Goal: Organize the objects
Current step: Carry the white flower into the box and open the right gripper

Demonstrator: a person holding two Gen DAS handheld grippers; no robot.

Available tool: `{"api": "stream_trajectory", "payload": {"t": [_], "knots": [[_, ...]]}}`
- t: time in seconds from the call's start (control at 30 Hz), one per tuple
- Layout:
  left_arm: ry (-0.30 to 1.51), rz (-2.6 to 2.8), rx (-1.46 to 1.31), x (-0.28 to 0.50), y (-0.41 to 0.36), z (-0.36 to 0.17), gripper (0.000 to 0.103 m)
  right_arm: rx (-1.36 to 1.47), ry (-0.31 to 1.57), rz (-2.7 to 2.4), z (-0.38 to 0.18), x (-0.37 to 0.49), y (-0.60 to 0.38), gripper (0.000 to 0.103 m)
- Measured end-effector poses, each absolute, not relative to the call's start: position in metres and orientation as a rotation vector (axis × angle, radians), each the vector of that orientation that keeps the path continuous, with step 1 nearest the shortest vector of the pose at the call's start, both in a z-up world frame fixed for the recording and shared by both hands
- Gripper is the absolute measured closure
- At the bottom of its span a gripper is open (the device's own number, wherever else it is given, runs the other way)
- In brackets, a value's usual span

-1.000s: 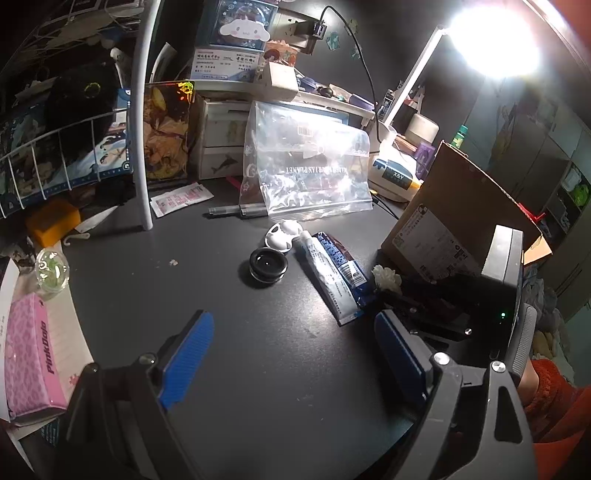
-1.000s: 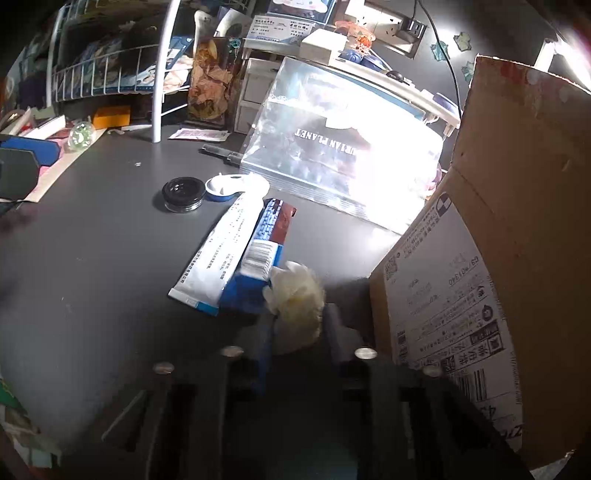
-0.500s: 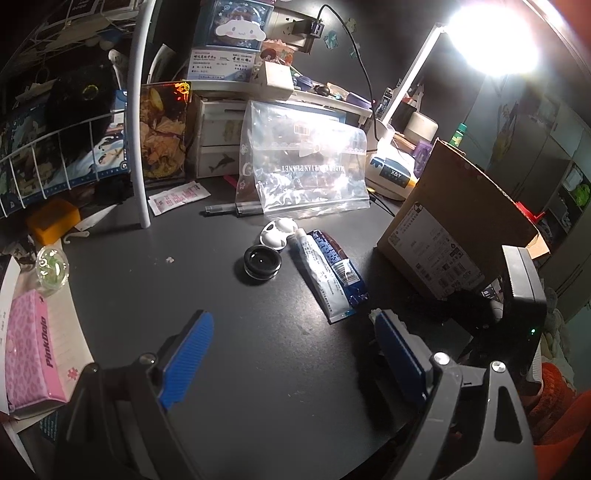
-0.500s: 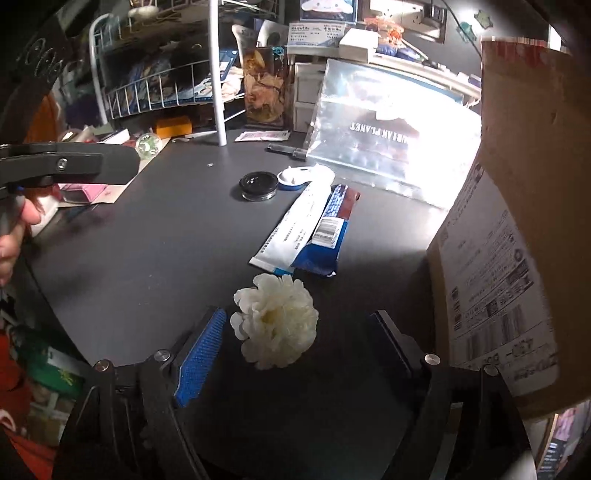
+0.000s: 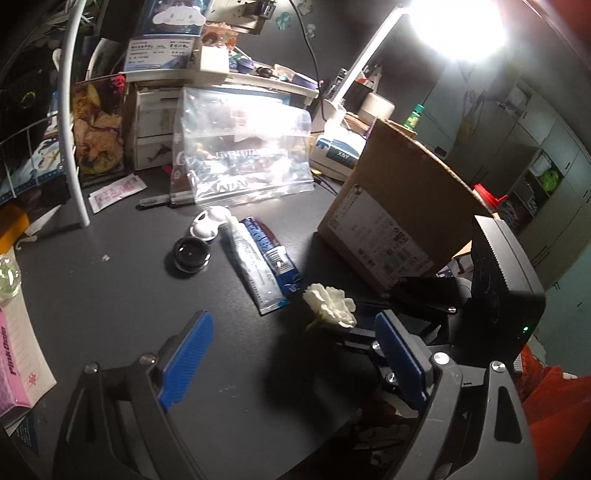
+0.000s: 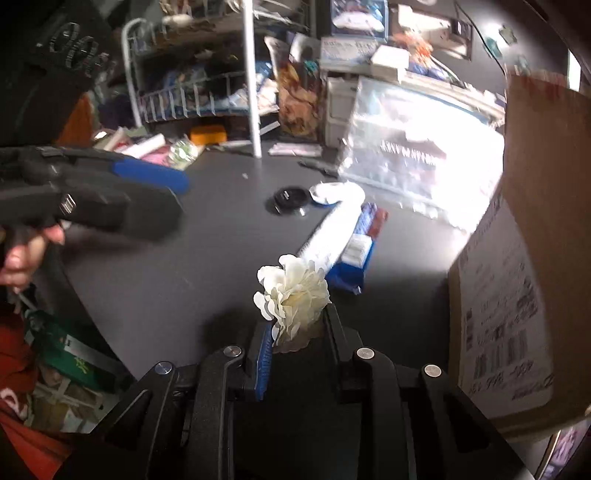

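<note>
My right gripper is shut on a white artificial flower and holds it above the dark desk; the flower also shows in the left wrist view, in front of the right gripper. My left gripper is open and empty, low over the desk's front. On the desk lie a white tube, a blue snack bar, a black round jar and a white earbud case. A cardboard box stands at the right.
A clear zip bag leans against white drawers at the back. A white wire rack pole stands at the left, a pink packet lies at the left edge, and a bright desk lamp shines at the upper right.
My right gripper opened half a second ago with the flower lying between its fingers, then closed on the flower and lifted it. The left gripper stayed open.
</note>
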State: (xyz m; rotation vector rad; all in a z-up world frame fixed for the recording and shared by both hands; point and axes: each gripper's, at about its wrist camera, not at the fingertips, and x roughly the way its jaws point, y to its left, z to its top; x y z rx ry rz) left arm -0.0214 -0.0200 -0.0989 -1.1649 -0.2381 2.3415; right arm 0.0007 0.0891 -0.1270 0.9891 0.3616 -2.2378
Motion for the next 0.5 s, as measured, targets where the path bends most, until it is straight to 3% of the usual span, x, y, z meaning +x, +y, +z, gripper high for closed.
{"api": "stream_trajectory", "payload": {"t": [0.07, 0.4, 0.5], "knots": [[-0.265, 2.299, -1.135, -0.022, -0.016, -0.088, 0.02, 0.922, 0.375, -2.216, -0.107, 0.004, 0.087, 0.083], [-0.305, 2.193, -0.989, -0.04, 0.008, -0.018, 0.07, 0.665, 0.474, -2.2, -0.016, 0.013, 0.092, 0.083], [-0.266, 2.175, -0.968, -0.054, 0.027, -0.001, 0.073, 0.623, 0.505, -2.239, 0.0, 0.009, 0.104, 0.083]]}}
